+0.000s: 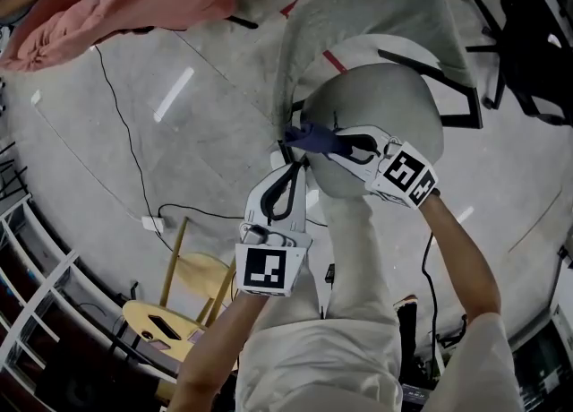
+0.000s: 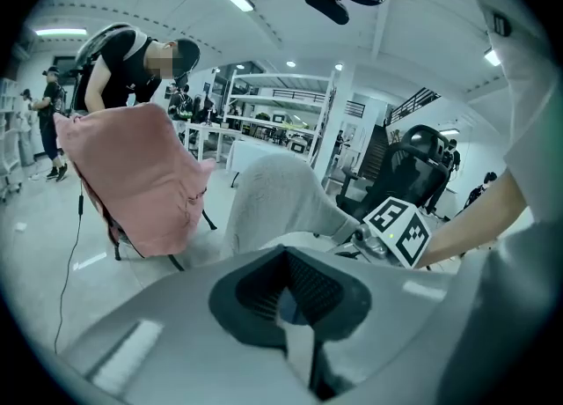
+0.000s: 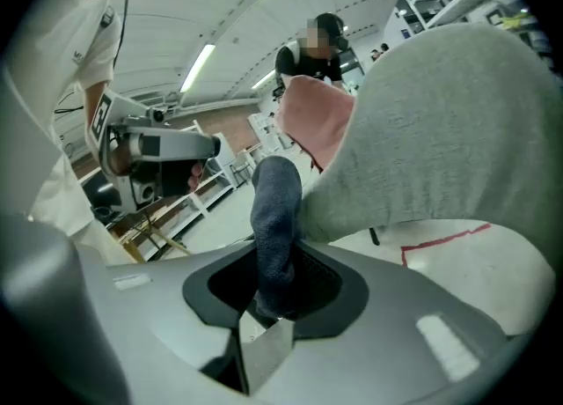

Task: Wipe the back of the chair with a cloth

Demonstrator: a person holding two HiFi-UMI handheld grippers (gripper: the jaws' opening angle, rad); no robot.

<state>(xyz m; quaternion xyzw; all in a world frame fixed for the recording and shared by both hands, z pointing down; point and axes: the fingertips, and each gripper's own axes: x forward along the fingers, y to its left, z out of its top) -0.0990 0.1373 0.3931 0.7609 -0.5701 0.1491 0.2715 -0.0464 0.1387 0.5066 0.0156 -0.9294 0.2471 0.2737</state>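
Right jaws: shut tight on the cloth (image 3: 274, 218), pinched low in the right gripper (image 3: 268, 311); dark blue roll standing up out of the grip.
Cloth axis: in line with the jaws, running away from the hand; from the head view, stretched leftward off the gripper tips.
Cloth to chair: loose end just beside the grey chair (image 3: 440, 121), at the padding's left edge; touching or a hair apart, not decidable.
Direction to surface: grey fabric lying to the right of the cloth as seen along the right jaws.
Left jaws: left gripper (image 2: 286, 328) with tips together; small bluish patch in the hollow behind them, cloth or not unclear.
Left to cloth: in the head view, tips aimed up at the cloth's far end, just short of it.
Nearer gripper: the right one, already at the padding.
Likely next: press the cloth sideways onto the fabric, then sweep along it.
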